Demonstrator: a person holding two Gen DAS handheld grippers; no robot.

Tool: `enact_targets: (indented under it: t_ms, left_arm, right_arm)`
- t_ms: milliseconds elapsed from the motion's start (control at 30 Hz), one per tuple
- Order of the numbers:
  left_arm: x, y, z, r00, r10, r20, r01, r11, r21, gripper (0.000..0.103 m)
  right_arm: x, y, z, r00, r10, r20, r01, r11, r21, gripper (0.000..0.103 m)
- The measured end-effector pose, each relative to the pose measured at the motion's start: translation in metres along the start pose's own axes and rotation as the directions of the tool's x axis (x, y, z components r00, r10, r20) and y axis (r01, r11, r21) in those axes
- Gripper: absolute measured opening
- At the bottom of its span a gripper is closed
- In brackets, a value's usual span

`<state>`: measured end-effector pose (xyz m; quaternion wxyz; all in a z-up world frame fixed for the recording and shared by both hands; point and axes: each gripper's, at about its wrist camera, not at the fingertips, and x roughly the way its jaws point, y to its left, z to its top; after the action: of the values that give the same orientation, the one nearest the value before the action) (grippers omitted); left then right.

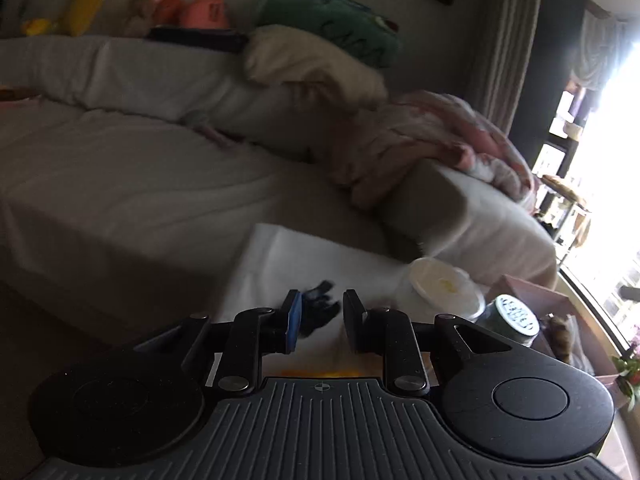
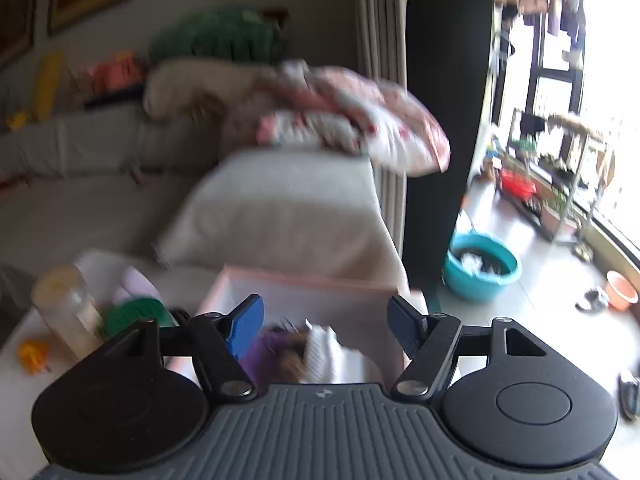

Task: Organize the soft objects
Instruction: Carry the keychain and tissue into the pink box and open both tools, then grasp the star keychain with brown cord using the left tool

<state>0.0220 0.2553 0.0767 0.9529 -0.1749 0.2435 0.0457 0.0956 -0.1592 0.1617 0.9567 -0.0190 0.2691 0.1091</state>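
Observation:
In the left wrist view my left gripper [image 1: 319, 312] is open, with a narrow gap, above a white table [image 1: 280, 256]. A small black soft object [image 1: 320, 312] lies on the table between and just beyond its fingers; no grip is visible. In the right wrist view my right gripper [image 2: 324, 320] is wide open and empty above a pink box [image 2: 304, 280]. In the box lie a purple soft item [image 2: 266, 350], a white ribbed soft item [image 2: 324, 354] and something brown between them. The pink box also shows in the left wrist view [image 1: 532, 292].
A white tub [image 1: 440, 288] and a green-lidded jar [image 1: 516, 316] stand on the table by the box. An orange item [image 2: 32, 356] lies at the table's left. A grey sofa [image 1: 120, 168] with cushions and a pink blanket [image 1: 420, 136] is behind. A teal basin [image 2: 480, 268] sits on the floor.

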Motion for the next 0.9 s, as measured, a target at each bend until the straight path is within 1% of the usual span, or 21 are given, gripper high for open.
enact_targets:
  t_ms: [33, 67, 133, 167, 233, 267, 333, 400, 433, 467, 533, 567, 600, 633, 733, 767, 833, 900]
  left_arm:
    - [0.000, 0.001, -0.002, 1.000, -0.005, -0.015, 0.006, 1.000, 0.010, 0.025]
    - [0.001, 0.000, -0.004, 0.999, -0.020, -0.031, 0.021, 0.999, 0.027, 0.025]
    - [0.007, -0.008, -0.010, 0.996, -0.053, -0.072, 0.059, 0.995, 0.082, 0.025]
    - [0.010, -0.014, -0.014, 0.995, -0.056, -0.088, 0.065, 0.992, 0.105, 0.025]
    - [0.016, -0.025, -0.020, 0.993, -0.054, -0.101, 0.067, 0.989, 0.135, 0.025]
    - [0.018, -0.030, -0.023, 0.993, -0.064, -0.103, 0.079, 0.986, 0.146, 0.025]
    - [0.021, -0.045, -0.034, 0.985, -0.112, -0.132, 0.132, 0.980, 0.152, 0.025]
    - [0.023, -0.059, -0.045, 0.964, -0.178, -0.199, 0.206, 0.970, 0.127, 0.025]
    - [0.025, -0.068, -0.050, 0.951, -0.211, -0.228, 0.241, 0.964, 0.114, 0.025]
    - [0.027, -0.075, -0.056, 0.940, -0.229, -0.252, 0.262, 0.960, 0.104, 0.025]
    - [0.030, -0.091, -0.066, 0.928, -0.235, -0.289, 0.275, 0.955, 0.109, 0.025]
    - [0.032, -0.097, -0.072, 0.926, -0.230, -0.301, 0.274, 0.955, 0.114, 0.025]
    - [0.035, -0.102, -0.076, 0.924, -0.219, -0.312, 0.267, 0.956, 0.120, 0.025]
    - [0.037, -0.107, -0.080, 0.927, -0.201, -0.317, 0.252, 0.959, 0.129, 0.025]
    - [0.042, -0.114, -0.086, 0.950, -0.116, -0.289, 0.174, 0.968, 0.181, 0.025]
    - [0.044, -0.117, -0.088, 0.953, -0.102, -0.285, 0.161, 0.968, 0.192, 0.025]
    - [0.046, -0.119, -0.092, 0.951, -0.097, -0.292, 0.161, 0.966, 0.202, 0.025]
    - [0.043, -0.121, -0.094, 0.949, -0.117, -0.292, 0.187, 0.956, 0.226, 0.025]
  right_arm:
    - [-0.008, 0.006, 0.000, 0.999, 0.028, 0.028, -0.027, 1.000, -0.008, 0.074]
    - [-0.012, 0.015, -0.002, 0.997, 0.074, 0.034, -0.073, 0.997, -0.025, 0.074]
    - [-0.018, 0.037, -0.008, 0.985, 0.174, 0.021, -0.172, 0.983, -0.066, 0.074]
    - [-0.019, 0.047, -0.013, 0.978, 0.208, 0.012, -0.206, 0.975, -0.086, 0.074]
    - [-0.020, 0.073, -0.027, 0.967, 0.256, -0.012, -0.254, 0.954, -0.156, 0.074]
    - [-0.021, 0.086, -0.036, 0.963, 0.269, -0.027, -0.269, 0.942, -0.203, 0.074]
    - [-0.023, 0.106, -0.055, 0.956, 0.288, -0.053, -0.291, 0.914, -0.284, 0.074]
    - [-0.023, 0.118, -0.070, 0.953, 0.296, -0.069, -0.302, 0.893, -0.334, 0.074]
    - [-0.022, 0.121, -0.076, 0.952, 0.295, -0.076, -0.303, 0.889, -0.343, 0.074]
    - [-0.021, 0.123, -0.080, 0.953, 0.292, -0.084, -0.303, 0.889, -0.343, 0.074]
    - [-0.022, 0.119, -0.086, 0.954, 0.284, -0.094, -0.298, 0.897, -0.327, 0.074]
    - [-0.021, 0.116, -0.089, 0.955, 0.278, -0.098, -0.295, 0.901, -0.317, 0.074]
    - [-0.021, 0.111, -0.092, 0.957, 0.271, -0.102, -0.290, 0.906, -0.309, 0.074]
    - [-0.021, 0.108, -0.096, 0.959, 0.262, -0.106, -0.282, 0.910, -0.303, 0.074]
    - [-0.026, 0.096, -0.112, 0.966, 0.232, -0.112, -0.255, 0.921, -0.294, 0.074]
    - [-0.025, 0.092, -0.116, 0.967, 0.225, -0.117, -0.250, 0.924, -0.290, 0.074]
    - [-0.020, 0.086, -0.122, 0.966, 0.220, -0.133, -0.249, 0.929, -0.273, 0.074]
    - [-0.017, 0.079, -0.130, 0.965, 0.217, -0.149, -0.249, 0.937, -0.245, 0.074]
